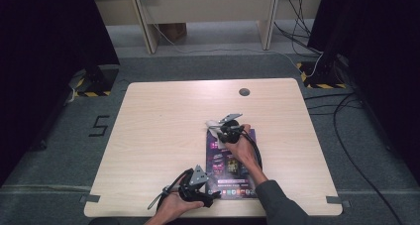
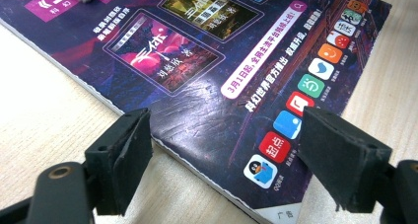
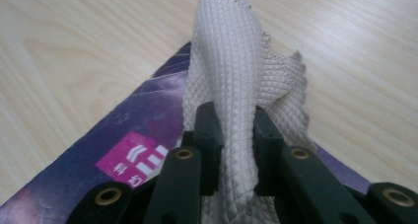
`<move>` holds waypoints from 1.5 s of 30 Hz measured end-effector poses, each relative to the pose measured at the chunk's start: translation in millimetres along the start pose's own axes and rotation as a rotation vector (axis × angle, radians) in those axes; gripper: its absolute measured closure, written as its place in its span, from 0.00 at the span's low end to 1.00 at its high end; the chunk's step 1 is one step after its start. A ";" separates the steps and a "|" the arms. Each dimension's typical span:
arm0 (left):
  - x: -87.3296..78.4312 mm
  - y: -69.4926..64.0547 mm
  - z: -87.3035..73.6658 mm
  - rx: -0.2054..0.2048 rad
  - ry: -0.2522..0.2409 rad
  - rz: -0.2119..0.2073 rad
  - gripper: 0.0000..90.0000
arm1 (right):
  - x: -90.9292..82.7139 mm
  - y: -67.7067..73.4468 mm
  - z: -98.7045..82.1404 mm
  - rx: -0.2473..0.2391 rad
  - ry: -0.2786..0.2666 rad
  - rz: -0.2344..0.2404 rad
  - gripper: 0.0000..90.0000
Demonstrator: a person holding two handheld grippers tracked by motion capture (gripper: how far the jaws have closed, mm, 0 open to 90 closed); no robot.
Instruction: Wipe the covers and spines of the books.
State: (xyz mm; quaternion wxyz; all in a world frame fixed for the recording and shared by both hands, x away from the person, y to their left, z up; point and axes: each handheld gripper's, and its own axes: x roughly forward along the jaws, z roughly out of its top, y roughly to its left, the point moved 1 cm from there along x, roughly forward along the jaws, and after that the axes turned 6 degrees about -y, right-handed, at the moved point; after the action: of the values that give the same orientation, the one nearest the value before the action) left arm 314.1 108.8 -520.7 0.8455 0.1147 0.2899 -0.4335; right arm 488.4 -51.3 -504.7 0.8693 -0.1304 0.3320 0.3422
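1 purple magazine point(image 2: 207, 86) read "3月1日起"; right gripper point(image 3: 231, 135) pinched 1 white cloth point(image 3: 236, 71); left gripper point(image 2: 224, 150) jaws stood spread over its corner.

A lab-type recording bay is indicated by black curtains point(image 1: 44, 41), hazard-taped stand bases point(image 1: 322, 79), trailing floor cables point(image 1: 346, 111) and a numbered carpet marking point(image 1: 100, 125).

Pale wooden table point(image 1: 163, 131) on grey carpet point(image 1: 208, 66), black curtains point(image 1: 44, 31) either side, cables point(image 1: 346, 116) trailing.
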 end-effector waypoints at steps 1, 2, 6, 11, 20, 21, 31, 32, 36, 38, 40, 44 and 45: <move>0.0 -0.1 0.0 -0.001 0.000 0.000 0.22 | 0.6 3.1 0.1 -0.004 -0.004 0.015 0.87; 0.0 0.0 0.0 0.000 0.000 0.000 0.22 | 0.9 7.0 0.1 -0.007 -0.004 0.023 0.87; 0.0 0.0 0.0 0.000 0.000 0.001 0.22 | 2.7 21.5 2.5 -0.050 0.002 0.073 0.87; -0.1 -0.1 -0.3 -0.001 -0.002 0.001 0.22 | 3.5 21.2 2.6 -0.037 -0.002 0.090 0.86; -0.3 -0.4 -0.7 -0.006 -0.004 0.002 0.22 | -4.0 6.1 -4.8 0.012 -0.001 0.077 0.86; -0.4 -0.3 -0.8 -0.006 -0.004 0.001 0.22 | -5.0 4.5 -5.5 0.014 0.001 0.072 0.86; -0.4 -0.3 -0.8 -0.008 -0.003 0.002 0.22 | -20.3 -17.1 -20.2 0.056 -0.014 0.037 0.86; -0.3 -0.5 -0.8 -0.008 -0.004 0.004 0.22 | -20.4 -15.7 -20.3 0.057 -0.014 0.032 0.86; -0.3 -0.4 -0.8 -0.008 -0.003 0.002 0.22 | -18.4 -6.5 -18.7 0.038 -0.015 0.050 0.86; -0.2 -0.4 -0.8 -0.006 -0.004 0.004 0.22 | -15.9 1.4 -16.8 0.023 -0.013 0.069 0.86; -0.2 -0.4 -0.7 -0.004 -0.005 0.004 0.22 | -13.4 9.9 -14.9 0.003 -0.015 0.085 0.86; 0.8 -1.6 -0.7 0.001 -0.010 0.008 0.22 | -12.0 17.6 -13.5 -0.031 -0.014 0.095 0.86; 1.3 -2.2 -0.4 -0.001 -0.011 0.007 0.22 | -12.3 17.0 -13.6 -0.023 -0.011 0.097 0.86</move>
State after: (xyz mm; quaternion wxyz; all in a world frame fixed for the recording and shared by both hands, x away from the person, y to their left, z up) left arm 312.8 106.8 -521.7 0.8488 0.1128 0.2850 -0.4309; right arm 463.5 -51.3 -506.6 0.8518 -0.1224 0.3292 0.3887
